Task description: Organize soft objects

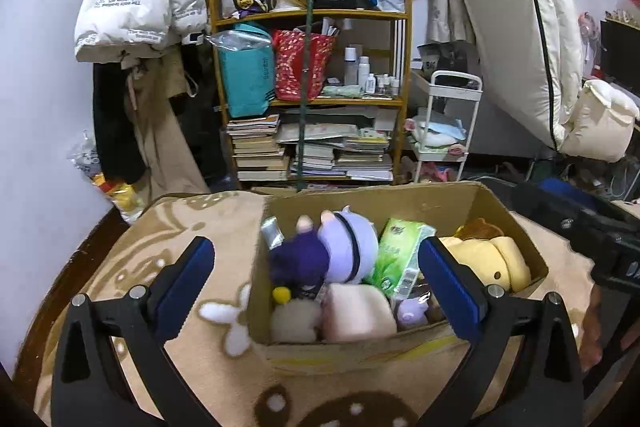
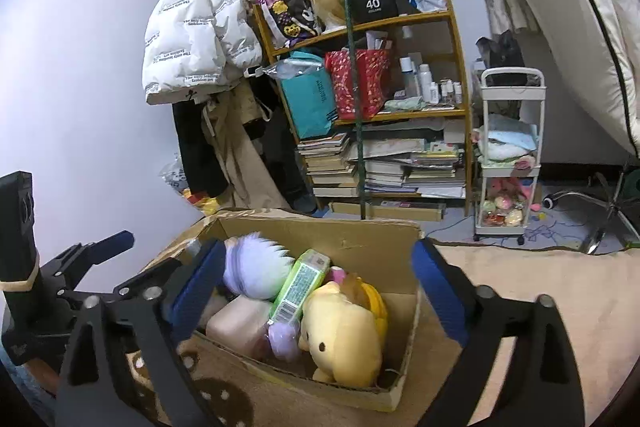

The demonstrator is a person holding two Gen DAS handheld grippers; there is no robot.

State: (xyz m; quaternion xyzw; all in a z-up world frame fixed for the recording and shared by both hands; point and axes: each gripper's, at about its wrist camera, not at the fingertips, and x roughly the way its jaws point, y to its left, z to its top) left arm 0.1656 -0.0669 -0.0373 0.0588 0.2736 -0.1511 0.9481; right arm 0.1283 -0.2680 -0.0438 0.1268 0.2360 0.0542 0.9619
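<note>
Your left gripper (image 1: 316, 279) and right gripper (image 2: 316, 287) hung wide apart, empty, above the toy-filled cardboard box (image 1: 460, 203).

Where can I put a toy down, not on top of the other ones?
The beige patterned blanket left of the brown cardboard box is bare, and so is the stretch on its right. Inside it is crowded: yellow plush, green tissue pack, purple plush.

Both wrist views close above cardboard box (image 1: 400, 203), facing bookshelf (image 2: 400, 115).
</note>
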